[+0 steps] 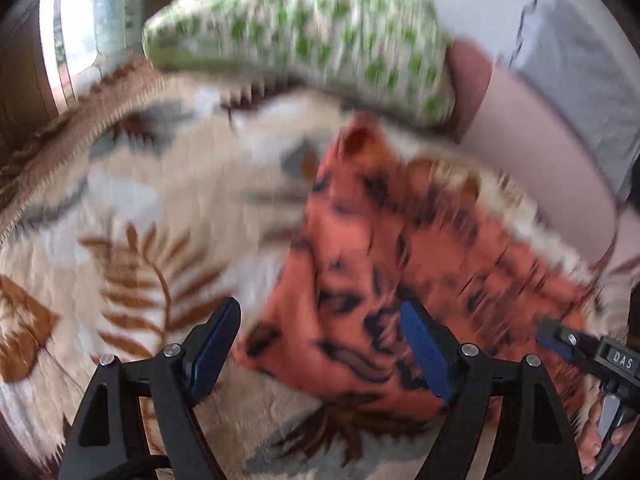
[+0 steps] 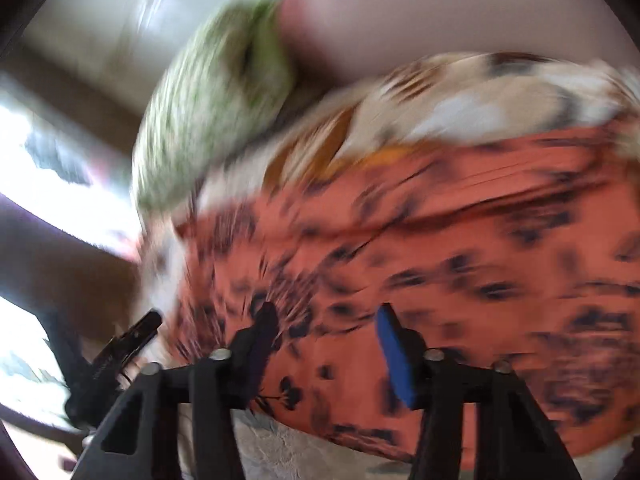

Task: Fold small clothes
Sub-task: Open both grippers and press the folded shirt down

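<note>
An orange garment with dark markings (image 1: 384,248) lies rumpled on a leaf-patterned blanket (image 1: 132,240). My left gripper (image 1: 320,308) hovers over the garment's near left edge, jaws wide apart, with nothing pinched between the blue pads. The right gripper (image 1: 560,340) enters the left wrist view at the garment's right edge, held by a hand. In the blurred right wrist view the orange garment (image 2: 440,240) fills the frame. My right gripper (image 2: 326,312) stands just above it with a clear gap between its pads and no cloth clamped. The left gripper (image 2: 132,340) shows at the lower left.
A green-and-white patterned cloth bundle (image 1: 304,36) rests at the blanket's far side, against a person's bare leg (image 1: 540,152) in grey shorts. The same bundle (image 2: 208,120) appears in the right wrist view. A bright window (image 1: 68,40) lies beyond the blanket's fringed edge.
</note>
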Demonstrator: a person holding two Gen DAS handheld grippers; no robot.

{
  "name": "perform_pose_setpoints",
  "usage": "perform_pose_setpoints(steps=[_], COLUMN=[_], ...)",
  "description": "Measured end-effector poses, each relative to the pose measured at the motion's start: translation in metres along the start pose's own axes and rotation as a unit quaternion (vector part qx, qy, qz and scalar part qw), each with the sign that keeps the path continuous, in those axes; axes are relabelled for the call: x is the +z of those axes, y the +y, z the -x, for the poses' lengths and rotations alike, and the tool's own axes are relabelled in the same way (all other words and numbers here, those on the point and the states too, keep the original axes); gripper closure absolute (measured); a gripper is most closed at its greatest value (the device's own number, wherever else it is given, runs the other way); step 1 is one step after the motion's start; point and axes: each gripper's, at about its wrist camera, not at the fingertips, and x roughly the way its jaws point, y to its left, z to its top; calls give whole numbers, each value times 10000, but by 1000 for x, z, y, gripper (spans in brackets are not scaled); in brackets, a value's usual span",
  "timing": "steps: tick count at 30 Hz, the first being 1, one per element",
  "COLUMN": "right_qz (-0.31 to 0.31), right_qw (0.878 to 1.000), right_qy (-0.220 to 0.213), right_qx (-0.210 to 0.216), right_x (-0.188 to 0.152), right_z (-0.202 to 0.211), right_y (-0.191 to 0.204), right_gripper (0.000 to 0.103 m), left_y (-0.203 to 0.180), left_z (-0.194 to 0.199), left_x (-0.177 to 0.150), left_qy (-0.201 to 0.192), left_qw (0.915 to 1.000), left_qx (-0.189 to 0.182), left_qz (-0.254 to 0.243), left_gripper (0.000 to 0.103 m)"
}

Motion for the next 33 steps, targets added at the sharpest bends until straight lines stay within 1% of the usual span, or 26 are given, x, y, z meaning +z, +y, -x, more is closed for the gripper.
perform_pose_setpoints(steps=[1, 2, 3, 4, 5, 6, 7, 8, 9, 10, 12, 13, 14, 16, 20, 22, 24, 25, 26, 27, 28, 29, 31, 33], right_qz=[68, 130, 195, 312, 369, 410, 325, 229, 85, -129, -512, -657, -681, -602, -658, -760, -967, -1164, -1264, -1395, -1572, -1729, -1913, -1825], right_qw=[9999, 9996, 9993, 9985, 9979, 9973, 9966, 9958, 9947, 9942, 9911, 9883, 9874, 9857, 9837, 9811, 9771, 9737, 9710, 9676, 9677, 9671, 9639, 9653], right_qy=[140, 220, 215, 87, -14, -128, -239, -310, -422, -594, -994, -1197, -1279, -1416, -1443, -1394, -1284, -1185, -1136, -1115, -1219, -1349, -1566, -1642], right_qx=[-23, -133, -244, -446, -527, -600, -724, -825, -929, -891, -725, -682, -640, -683, -847, -1103, -1393, -1561, -1684, -1784, -1551, -1291, -985, -891], right_x=[0, 5, 8, 21, 31, 49, 72, 88, 105, 120, 135, 139, 138, 129, 96, 73, 53, 40, 32, 22, 9, 0, -18, -34], right_z=[-19, -38, -48, -62, -69, -77, -85, -90, -94, -92, -79, -65, -57, -34, 9, 29, 37, 40, 43, 46, 54, 64, 85, 96], right_y=[12, 20, 25, 30, 33, 34, 32, 28, 23, 15, 1, -7, -9, -21, -53, -77, -104, -125, -137, -152, -166, -171, -174, -168], right_gripper=[56, 59, 59, 59, 58, 58, 59, 59, 59, 59, 59, 59, 59, 59, 59, 59, 59, 59, 60, 68, 73, 73, 72, 70], left_y=[3, 10, 14, 17, 22, 24, 25, 28, 29, 31, 31, 26, 25, 25, 21, 16, 9, 6, 6, 7, 10, 13, 15, 11], left_z=[-6, -11, -15, -18, -21, -25, -28, -30, -32, -32, -31, -34, -34, -31, -24, -21, -26, -33, -37, -42, -43, -43, -39, -31], left_x=[0, 0, 2, 4, 7, 11, 13, 19, 22, 25, 28, 30, 32, 33, 33, 31, 28, 27, 25, 24, 25, 25, 25, 24], left_qy=[117, 194, 236, 260, 277, 280, 286, 299, 290, 265, 195, 178, 144, 54, -129, -160, -64, 26, 84, 147, 194, 237, 234, 94], left_qw=[9999, 9997, 9996, 9995, 9994, 9993, 9993, 9991, 9992, 9992, 9995, 9995, 9996, 9996, 9995, 9995, 9996, 9990, 9985, 9984, 9987, 9989, 9989, 9986], left_qx=[-21, -65, -78, -62, -8, 22, 28, 7, -17, -32, -30, -25, -10, 39, 165, 232, 276, 402, 487, 499, 468, 405, 381, 503], left_qz=[41, 110, 153, 176, 203, 233, 257, 284, 291, 292, 266, 254, 248, 280, 216, 123, -54, -173, -225, -197, -100, 17, 124, 113], left_gripper=[20, 20, 20, 20, 20, 20, 20, 20, 20, 20, 20, 20, 20, 20, 20, 20, 20, 20, 20, 18, 18, 18, 18, 18])
